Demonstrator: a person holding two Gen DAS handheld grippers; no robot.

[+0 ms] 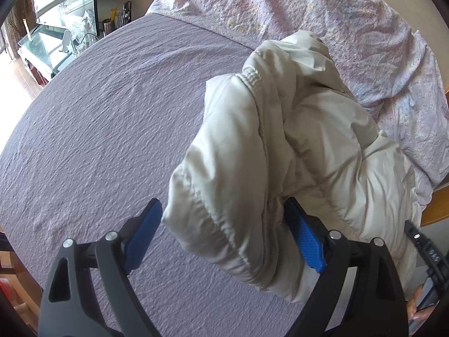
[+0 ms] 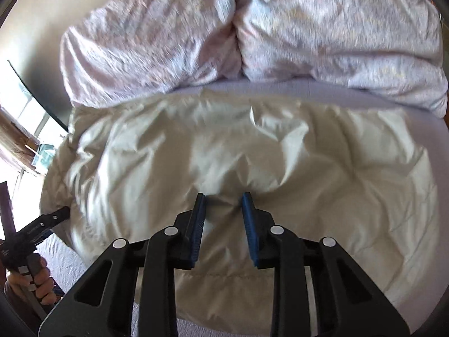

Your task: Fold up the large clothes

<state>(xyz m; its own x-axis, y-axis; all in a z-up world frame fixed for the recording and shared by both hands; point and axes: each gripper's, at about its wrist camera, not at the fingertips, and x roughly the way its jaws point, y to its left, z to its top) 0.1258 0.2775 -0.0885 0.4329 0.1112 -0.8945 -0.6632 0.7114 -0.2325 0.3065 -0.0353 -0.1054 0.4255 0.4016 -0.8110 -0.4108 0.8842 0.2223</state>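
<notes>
While the left tool [image 1: 224,224] gapes wide, a bunched sleeve of the cream jacket [image 1: 294,151] hangs between its blue pads above the lilac bed [image 1: 112,112]. Right view: the right tool [image 2: 223,196] stands partly open, tips pressing the jacket [image 2: 224,146] spread below the pillows [image 2: 252,28].

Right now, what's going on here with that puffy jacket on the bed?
A person is folding a cream padded jacket on a bed with a lilac sheet, using tongs in each hand. The left tongs are open, with a bunched-up sleeve or edge of the jacket lying between the fingers, not clamped. The right tongs are pressed into the jacket's middle, jaws partly apart. A crumpled floral duvet sits beyond.
</notes>
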